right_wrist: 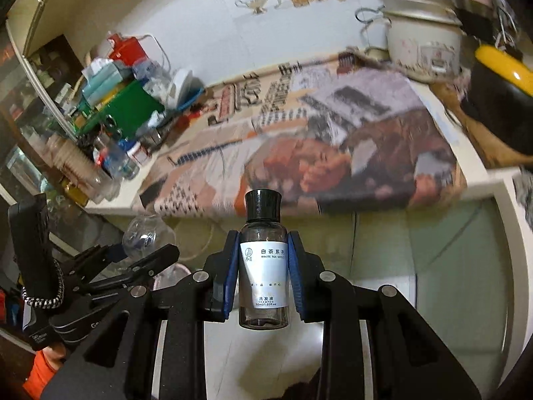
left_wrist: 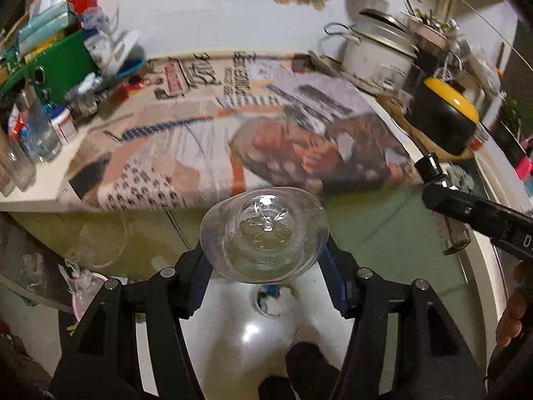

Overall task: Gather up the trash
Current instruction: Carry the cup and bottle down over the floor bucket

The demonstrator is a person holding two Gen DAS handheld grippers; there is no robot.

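Gripper-clamped clear ribbed plastic bottle [left_wrist: 265,230]

clear bottle [left_wrist: 265,233] | black-capped white-labelled shampoo bottle [right_wrist: 264,263] | blue fingers [right_wrist: 230,276]

Newspaper [left_wrist: 233,126] on counter [left_wrist: 36,196], rice cooker [left_wrist: 376,53] behind right, clutter [left_wrist: 60,66] left.

Light: bright indoor light, even on the wall.
Glare: a white spot on the floor [left_wrist: 251,333].
Blur: the newspaper [left_wrist: 233,133] and table clutter are smeared; held bottles stay sharp.
Edges: strong fisheye bending, dark corners.
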